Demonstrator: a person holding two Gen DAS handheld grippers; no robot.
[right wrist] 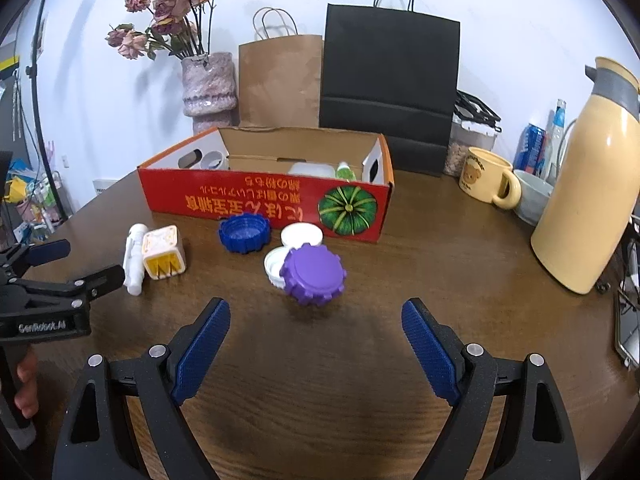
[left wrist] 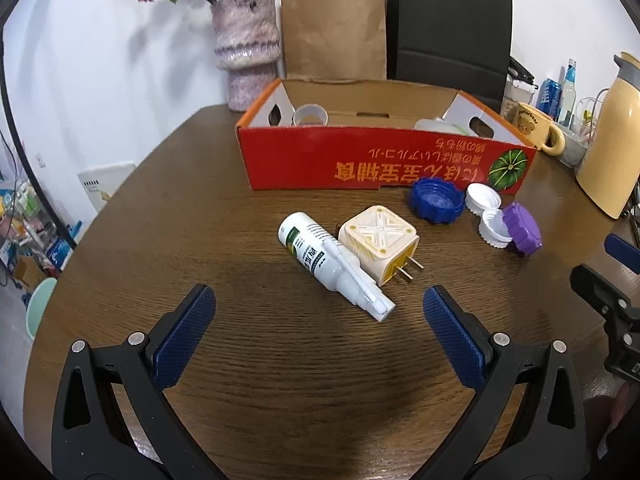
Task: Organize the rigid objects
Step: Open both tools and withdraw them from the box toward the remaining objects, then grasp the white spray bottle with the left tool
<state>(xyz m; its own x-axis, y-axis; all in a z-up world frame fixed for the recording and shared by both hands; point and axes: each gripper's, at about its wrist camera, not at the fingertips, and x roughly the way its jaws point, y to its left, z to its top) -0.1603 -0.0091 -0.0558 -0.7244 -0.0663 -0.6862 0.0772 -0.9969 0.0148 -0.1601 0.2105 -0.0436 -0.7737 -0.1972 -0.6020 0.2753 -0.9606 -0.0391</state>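
Right now both of my grippers hang over the wooden table (left wrist: 120, 240) with jaws spread wide and nothing between them. My left gripper (left wrist: 320, 312) points at the white spray bottle (left wrist: 328, 264), which lies on its side just ahead of the fingertips. Its long axis runs diagonally, nozzle end toward me and to the right, flat base away and to the left. So the jaws do not sit square across the body; I judge a small roll of the wrist would be needed to close across its width. The cream plug adapter (left wrist: 380, 248) lies touching the bottle's right side, prongs toward me, which leaves little room for my right-hand finger there.

My right gripper (right wrist: 316, 320) faces the purple lid (right wrist: 314, 274), tilted up on a white cap (right wrist: 274, 266), with another white cap (right wrist: 302, 235) and a blue lid (right wrist: 245, 234) just behind. The red cardboard box (right wrist: 240, 200) stands beyond them all, open-topped, some things already inside. For the bottle, the left hand is nearer.
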